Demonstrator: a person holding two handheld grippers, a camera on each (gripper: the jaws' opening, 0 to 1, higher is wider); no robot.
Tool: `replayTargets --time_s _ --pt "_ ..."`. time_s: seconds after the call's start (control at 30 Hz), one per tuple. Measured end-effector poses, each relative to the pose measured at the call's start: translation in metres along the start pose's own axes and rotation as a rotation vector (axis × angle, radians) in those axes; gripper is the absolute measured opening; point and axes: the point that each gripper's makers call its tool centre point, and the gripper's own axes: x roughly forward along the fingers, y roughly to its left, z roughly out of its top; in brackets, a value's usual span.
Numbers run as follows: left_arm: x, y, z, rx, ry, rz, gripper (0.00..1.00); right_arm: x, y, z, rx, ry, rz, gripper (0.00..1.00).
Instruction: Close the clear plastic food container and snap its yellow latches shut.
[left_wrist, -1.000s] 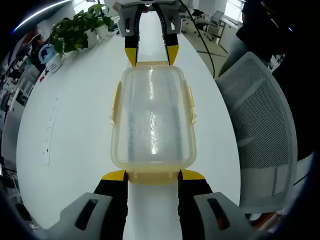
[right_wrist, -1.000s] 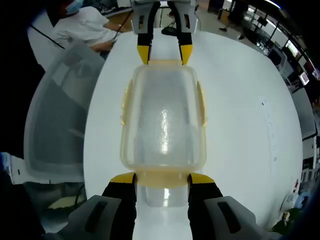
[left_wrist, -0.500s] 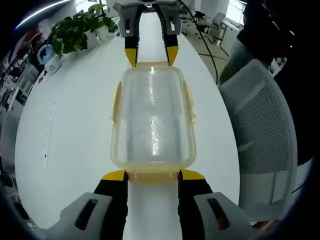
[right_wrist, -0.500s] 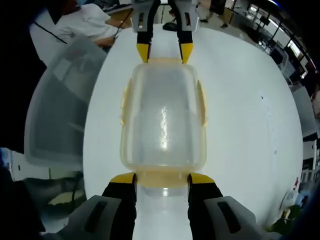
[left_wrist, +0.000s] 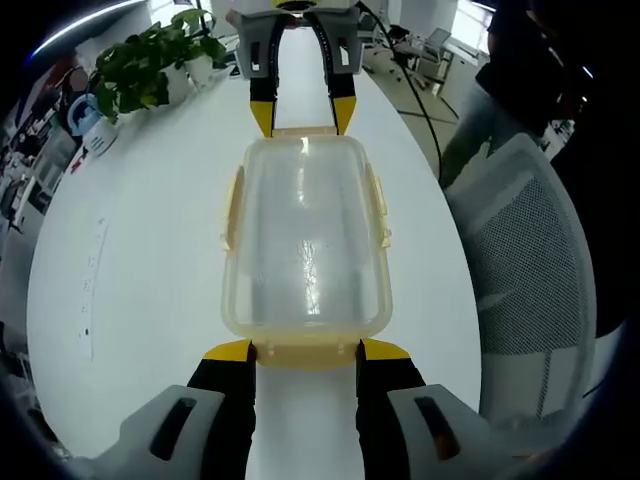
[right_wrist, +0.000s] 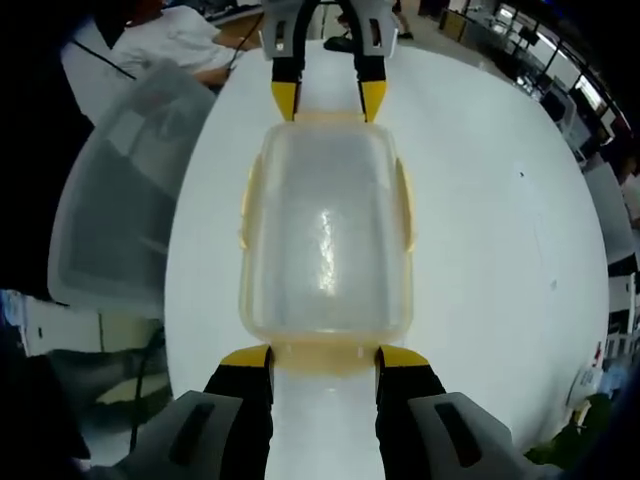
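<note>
1. We see the white desk (left_wrist: 150, 300) spanning the frame, a grey mesh chair (left_wrist: 530, 280) at its right edge.
2. The clear container (left_wrist: 305, 240), lid on, lies mid-frame between both grippers.
3. Our left gripper (left_wrist: 305, 352) and right gripper (right_wrist: 323, 358) stand spread, yellow fingers (left_wrist: 232, 351) flanking each end latch (left_wrist: 305, 353); whether they touch it we cannot tell.
</note>
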Motion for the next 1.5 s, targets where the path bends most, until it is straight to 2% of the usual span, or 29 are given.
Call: replayTargets --time_s 0.43,1.0,1.5 --pt "0.014 0.000 0.021 -0.017 -0.009 -0.004 0.38 -0.004 -0.002 -0.025 -0.007 0.018 0.007 0.38" --pt "0.026 -0.003 0.037 -0.037 -0.006 -0.003 0.38 -0.005 -0.003 -0.045 -0.025 0.045 0.012 0.38" --pt "0.035 -0.002 0.037 -0.030 0.015 -0.011 0.38 0.001 -0.002 -0.051 -0.011 0.047 0.023 0.38"
